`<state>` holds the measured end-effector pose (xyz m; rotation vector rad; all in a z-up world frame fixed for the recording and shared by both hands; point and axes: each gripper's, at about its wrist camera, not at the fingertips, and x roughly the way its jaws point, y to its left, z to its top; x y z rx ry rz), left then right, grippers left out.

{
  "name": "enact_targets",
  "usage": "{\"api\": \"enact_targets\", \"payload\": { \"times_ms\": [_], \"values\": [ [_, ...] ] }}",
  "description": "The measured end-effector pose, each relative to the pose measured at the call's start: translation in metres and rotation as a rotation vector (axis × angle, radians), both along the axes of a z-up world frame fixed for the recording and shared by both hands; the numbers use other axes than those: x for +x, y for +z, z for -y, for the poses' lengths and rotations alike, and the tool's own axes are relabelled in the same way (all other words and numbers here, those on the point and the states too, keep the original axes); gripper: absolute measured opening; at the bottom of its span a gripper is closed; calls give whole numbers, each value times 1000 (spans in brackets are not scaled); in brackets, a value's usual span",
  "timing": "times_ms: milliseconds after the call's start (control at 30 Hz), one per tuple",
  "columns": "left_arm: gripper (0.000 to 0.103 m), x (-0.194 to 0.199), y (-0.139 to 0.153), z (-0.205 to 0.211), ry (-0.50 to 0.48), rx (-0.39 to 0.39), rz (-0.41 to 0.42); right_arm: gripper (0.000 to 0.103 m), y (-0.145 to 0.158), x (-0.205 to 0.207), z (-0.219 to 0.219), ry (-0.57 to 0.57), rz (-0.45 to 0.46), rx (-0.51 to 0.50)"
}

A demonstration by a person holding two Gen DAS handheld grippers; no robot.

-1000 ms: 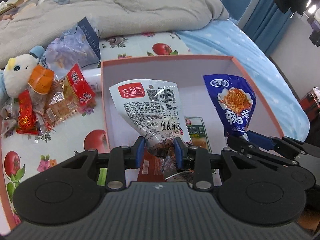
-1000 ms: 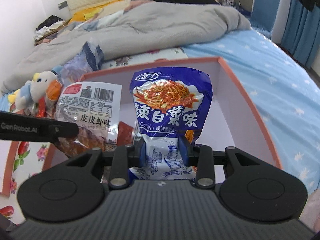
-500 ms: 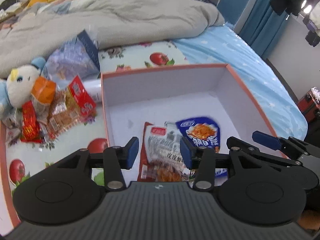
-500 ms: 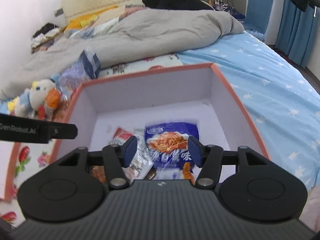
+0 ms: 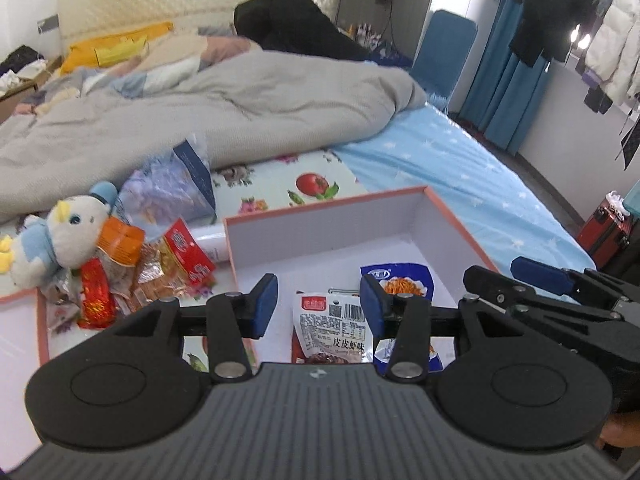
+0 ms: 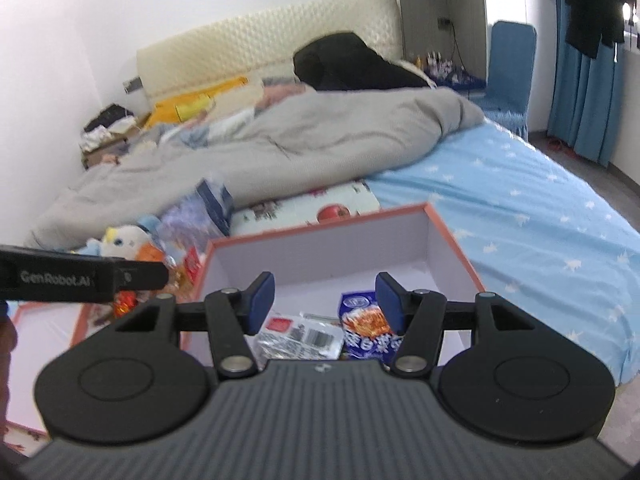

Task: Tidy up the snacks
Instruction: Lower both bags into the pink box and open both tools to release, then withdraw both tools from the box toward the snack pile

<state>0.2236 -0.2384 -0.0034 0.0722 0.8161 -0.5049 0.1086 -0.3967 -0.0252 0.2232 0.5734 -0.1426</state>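
A white box with an orange rim [image 5: 320, 236] [image 6: 320, 256] sits on the bed. Inside it lie a clear shrimp-snack packet with a red label [image 5: 332, 332] [image 6: 300, 338] and a blue noodle-snack packet [image 5: 400, 284] [image 6: 366, 330]. My left gripper [image 5: 318, 308] is open and empty above the box's near end. My right gripper [image 6: 325, 300] is open and empty, raised above the box beside the left one; it also shows in the left wrist view [image 5: 560, 292]. A pile of loose red and orange snack packets [image 5: 152, 264] lies left of the box.
A plush duck toy [image 5: 68, 236] and a clear plastic bag [image 5: 172, 188] lie by the snack pile on a tomato-print cloth [image 5: 304, 188]. The box lid [image 5: 20, 344] lies at the left. A grey duvet [image 5: 200, 108] covers the bed behind; blue sheet [image 5: 460, 176] at right.
Both grippers opened and dropped their packets into the box, then rose and pulled back from it. The packets now lie flat on the box floor.
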Motion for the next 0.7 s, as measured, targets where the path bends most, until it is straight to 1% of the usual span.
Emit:
{"api": "enact_targets", "payload": {
  "times_ms": [233, 367, 500, 700],
  "values": [
    [51, -25, 27, -32, 21, -31, 66, 58, 26, -17, -23, 26, 78, -2],
    [51, -37, 36, -54, 45, -42, 91, 58, 34, -24, -37, 47, 109, 7],
    [51, -45, 38, -77, 73, -49, 100, 58, 39, -27, -52, 71, 130, 3],
    [51, -55, 33, -109, 112, -58, 90, 58, 36, -31, -76, 103, 131, 4]
  ]
}}
